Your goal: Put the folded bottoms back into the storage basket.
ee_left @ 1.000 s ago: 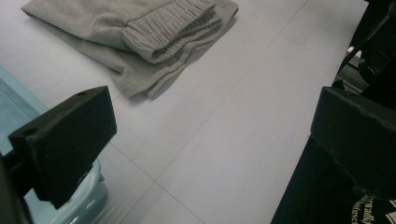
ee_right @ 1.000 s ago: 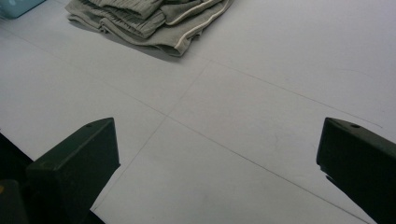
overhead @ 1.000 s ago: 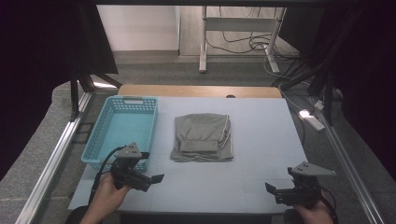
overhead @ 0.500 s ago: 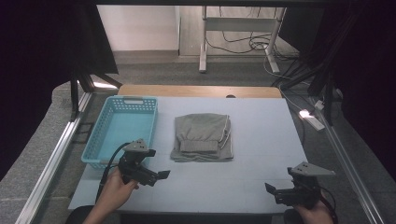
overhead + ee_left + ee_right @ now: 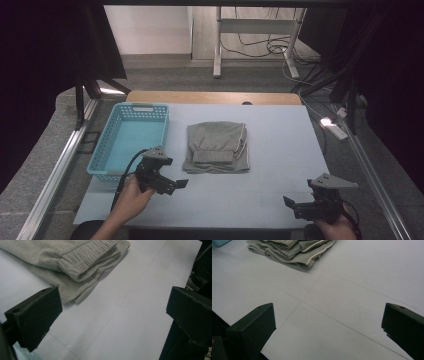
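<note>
Centrally on the desk (image 5: 280,150), just right of the blue basket (image 5: 131,137), lie folded grey trousers (image 5: 217,146), soft, light and floppy; best pinched at the thick ribbed waistband (image 5: 90,257). Left gripper (image 5: 172,184) and right gripper (image 5: 292,205) hold nothing, fingers wide apart.

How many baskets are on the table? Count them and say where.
1. The blue basket sits at the table's left edge, beside the folded grey trousers, just beyond the left gripper.
</note>
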Tool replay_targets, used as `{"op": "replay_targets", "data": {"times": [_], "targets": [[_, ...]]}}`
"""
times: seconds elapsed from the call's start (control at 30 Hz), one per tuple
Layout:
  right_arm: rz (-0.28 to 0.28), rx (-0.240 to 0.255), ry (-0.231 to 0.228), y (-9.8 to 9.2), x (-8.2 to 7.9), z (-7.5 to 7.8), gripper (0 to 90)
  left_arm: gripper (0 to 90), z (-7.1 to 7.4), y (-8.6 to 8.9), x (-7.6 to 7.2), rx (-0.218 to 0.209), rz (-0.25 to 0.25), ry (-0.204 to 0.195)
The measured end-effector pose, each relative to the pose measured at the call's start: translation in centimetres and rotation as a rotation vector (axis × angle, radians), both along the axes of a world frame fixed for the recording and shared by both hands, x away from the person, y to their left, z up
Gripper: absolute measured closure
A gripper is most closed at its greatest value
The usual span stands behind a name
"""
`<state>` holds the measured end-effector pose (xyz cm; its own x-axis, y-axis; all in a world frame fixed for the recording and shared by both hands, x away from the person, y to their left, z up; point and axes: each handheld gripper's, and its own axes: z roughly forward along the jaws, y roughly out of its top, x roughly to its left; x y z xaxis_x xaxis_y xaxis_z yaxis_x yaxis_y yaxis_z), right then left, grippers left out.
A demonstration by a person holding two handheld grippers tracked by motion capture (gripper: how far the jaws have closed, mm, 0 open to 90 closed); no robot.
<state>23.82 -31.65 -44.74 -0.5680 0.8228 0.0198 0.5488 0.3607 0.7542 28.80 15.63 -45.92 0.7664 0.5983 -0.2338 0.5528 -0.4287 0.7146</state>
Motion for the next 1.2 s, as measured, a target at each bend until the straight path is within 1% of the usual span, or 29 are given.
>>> {"op": "replay_targets", "data": {"times": [0.1, 0.13, 0.23, 0.3, 0.4, 0.47, 0.53, 0.57, 0.6, 0.63, 0.67, 0.73, 0.87, 0.9, 0.93, 1.0, 1.13, 1.2], "targets": [[0.001, 0.000, 0.001, 0.0, 0.0, 0.0, 0.0, 0.0, -0.1, -0.3, 0.4, 0.005, 0.010, 0.002], [0.001, -0.002, 0.001, 0.0, 0.0, 0.0, 0.0, 0.0, -0.2, -0.4, 0.7, -0.001, 0.030, 0.003], [0.003, -0.003, 0.001, 0.0, 0.0, 0.0, 0.0, 0.0, -0.4, -0.5, 0.9, -0.003, 0.044, 0.002], [0.005, -0.001, 0.003, 0.0, 0.0, 0.0, 0.0, 0.0, -0.5, -0.7, 1.3, 0.007, 0.058, 0.006], [0.005, 0.000, 0.004, 0.0, 0.0, 0.0, 0.0, 0.0, -0.5, -1.0, 1.6, 0.013, 0.064, 0.005], [0.007, -0.002, 0.003, 0.0, 0.0, 0.0, 0.0, 0.1, -0.6, -1.4, 2.1, 0.022, 0.070, 0.005], [0.008, -0.002, 0.003, 0.0, 0.1, 0.0, 0.0, 0.2, -0.6, -1.8, 2.5, 0.039, 0.089, -0.006], [0.008, -0.002, 0.003, 0.0, 0.0, 0.0, 0.0, 0.2, -0.7, -1.9, 2.6, 0.046, 0.107, -0.011], [0.008, -0.002, 0.003, 0.0, 0.0, 0.0, 0.0, 0.2, -0.7, -1.9, 2.6, 0.046, 0.107, -0.011], [0.008, -0.001, 0.003, 0.0, 0.0, 0.0, 0.0, 0.3, -0.8, -2.0, 2.7, 0.046, 0.122, -0.009], [0.008, -0.001, 0.003, 0.0, 0.0, 0.0, 0.0, 0.3, -0.9, -2.1, 2.9, 0.037, 0.125, -0.004], [0.008, 0.001, 0.003, 0.0, 0.0, 0.0, 0.0, 0.2, -1.0, -2.2, 3.1, 0.023, 0.124, 0.005], [0.009, 0.005, 0.001, 0.0, 0.0, 0.0, 0.0, 0.1, -1.3, -2.9, 3.7, 0.038, 0.109, 0.005], [0.009, 0.005, 0.001, 0.0, 0.0, 0.0, 0.0, 0.1, -1.5, -3.3, 4.0, 0.032, 0.103, 0.016], [0.009, 0.005, 0.001, 0.0, 0.0, 0.0, 0.0, 0.1, -1.5, -3.3, 4.0, 0.032, 0.103, 0.016], [0.010, 0.003, 0.002, 0.0, 0.0, 0.0, 0.0, 0.1, -1.7, -3.8, 4.5, 0.034, 0.093, 0.027], [0.012, 0.003, 0.003, 0.0, 0.0, 0.0, 0.0, 0.0, -2.3, -4.8, 5.3, 0.044, 0.099, 0.042], [0.013, 0.007, 0.002, 0.0, 0.0, 0.0, 0.0, 0.0, -2.5, -5.2, 5.7, 0.056, 0.111, 0.043]]}}
